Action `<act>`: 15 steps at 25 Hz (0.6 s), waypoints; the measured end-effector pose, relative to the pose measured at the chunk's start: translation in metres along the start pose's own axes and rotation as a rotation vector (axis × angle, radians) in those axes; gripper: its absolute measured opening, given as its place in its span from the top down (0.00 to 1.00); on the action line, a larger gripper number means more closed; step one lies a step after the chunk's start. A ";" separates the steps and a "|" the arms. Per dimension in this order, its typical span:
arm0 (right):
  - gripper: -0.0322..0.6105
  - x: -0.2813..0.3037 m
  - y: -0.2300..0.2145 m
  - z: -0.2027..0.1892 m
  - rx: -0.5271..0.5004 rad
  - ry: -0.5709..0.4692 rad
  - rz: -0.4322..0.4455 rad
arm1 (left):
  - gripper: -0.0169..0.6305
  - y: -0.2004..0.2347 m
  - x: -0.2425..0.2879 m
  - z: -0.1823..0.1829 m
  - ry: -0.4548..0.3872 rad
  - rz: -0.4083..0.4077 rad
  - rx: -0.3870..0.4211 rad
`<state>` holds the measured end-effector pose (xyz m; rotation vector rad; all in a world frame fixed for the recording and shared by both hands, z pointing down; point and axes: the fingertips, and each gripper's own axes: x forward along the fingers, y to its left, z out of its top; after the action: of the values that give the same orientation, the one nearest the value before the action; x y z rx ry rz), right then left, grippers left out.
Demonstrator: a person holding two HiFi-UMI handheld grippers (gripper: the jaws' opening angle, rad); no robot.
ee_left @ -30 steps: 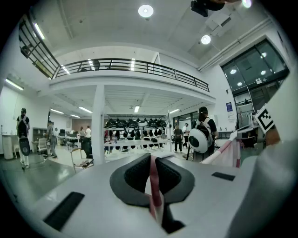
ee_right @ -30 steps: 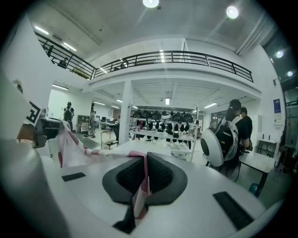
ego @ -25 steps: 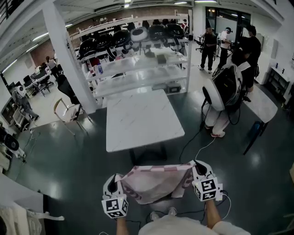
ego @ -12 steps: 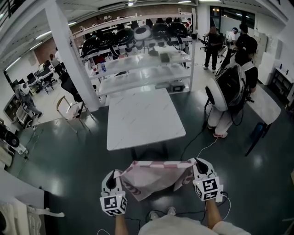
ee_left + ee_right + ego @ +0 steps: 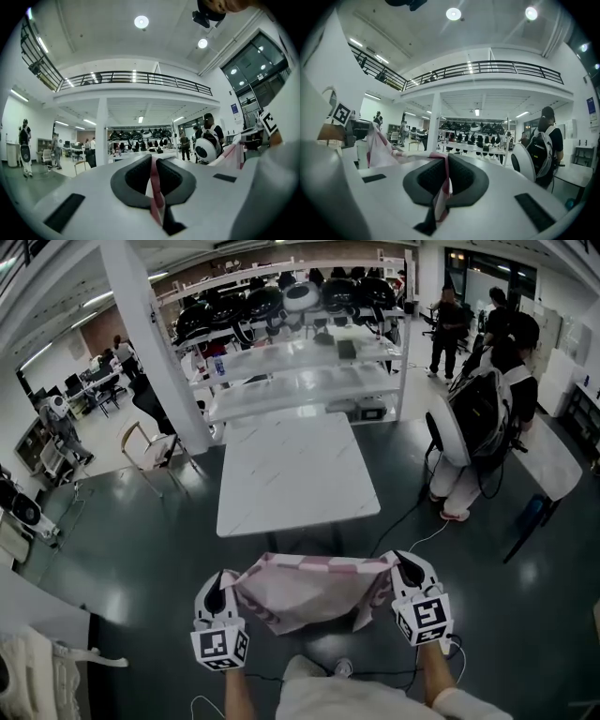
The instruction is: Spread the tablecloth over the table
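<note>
Beyond dark polished floor [image 5: 141, 559], the white marble-patterned rectangular table [image 5: 295, 474] stands bare, and the pink-and-white checked fabric tablecloth [image 5: 309, 592] hangs slack in the air at its near side. The left gripper [image 5: 219, 585] and right gripper [image 5: 406, 570] each clamp tight on a top corner. Soft, light and limp, it will likely sag unless held taut by those corners.
</note>
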<state>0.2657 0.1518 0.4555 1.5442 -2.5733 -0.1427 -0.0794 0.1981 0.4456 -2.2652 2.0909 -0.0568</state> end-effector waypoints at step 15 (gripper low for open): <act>0.93 0.061 -0.012 0.015 -0.021 -0.052 0.040 | 0.94 0.029 0.043 0.021 -0.092 0.060 -0.001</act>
<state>0.2449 0.0928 0.4427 1.5009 -2.6313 -0.2074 -0.1034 0.1535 0.4226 -2.1598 2.1107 0.0499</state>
